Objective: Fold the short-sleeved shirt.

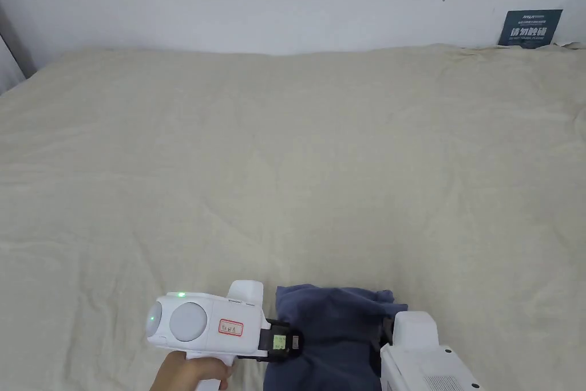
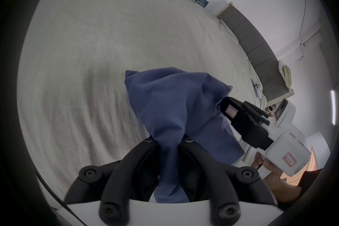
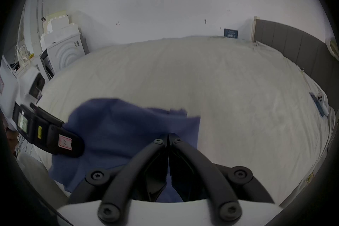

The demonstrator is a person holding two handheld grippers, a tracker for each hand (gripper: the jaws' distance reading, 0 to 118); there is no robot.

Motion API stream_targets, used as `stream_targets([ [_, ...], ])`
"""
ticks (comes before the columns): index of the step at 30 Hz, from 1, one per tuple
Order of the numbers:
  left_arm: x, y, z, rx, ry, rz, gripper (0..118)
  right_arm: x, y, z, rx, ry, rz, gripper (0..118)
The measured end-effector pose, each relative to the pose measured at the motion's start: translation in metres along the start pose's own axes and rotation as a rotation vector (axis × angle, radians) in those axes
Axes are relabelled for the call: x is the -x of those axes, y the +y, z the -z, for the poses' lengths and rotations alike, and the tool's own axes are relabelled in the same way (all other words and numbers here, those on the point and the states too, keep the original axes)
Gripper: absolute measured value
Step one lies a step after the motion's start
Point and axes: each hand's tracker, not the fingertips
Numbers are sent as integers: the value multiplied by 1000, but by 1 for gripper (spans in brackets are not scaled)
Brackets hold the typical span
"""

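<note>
A dark blue short-sleeved shirt (image 1: 337, 323) hangs bunched between the two grippers above the near edge of the bed. In the left gripper view my left gripper (image 2: 168, 143) is shut on a gathered fold of the shirt (image 2: 168, 101), which runs down between the jaws. A hand holds the left gripper (image 1: 286, 343) from below. The right gripper (image 3: 167, 138) has its jaws pressed together on a thin edge of the shirt (image 3: 119, 125), with blue cloth showing in the slit behind the tips. The right gripper (image 1: 389, 332) is at the shirt's right side.
A beige bed sheet (image 1: 286, 151) spreads wide and flat ahead to a white wall. A dark sign (image 1: 529, 27) leans at the far right corner. A grey headboard (image 3: 293, 46) and a phone (image 3: 320, 103) lie along the right edge; a white appliance (image 3: 64, 53) stands left.
</note>
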Motion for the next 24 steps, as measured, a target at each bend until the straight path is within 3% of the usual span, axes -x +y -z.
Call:
stream_targets([
  [9,10,20,-45,-67,35,39,16,-18,64,-43,-200,-14,-55,0],
  [24,136,56,-187,-138,408,0,16,-34,116,-74,-346,-45,-62,0],
])
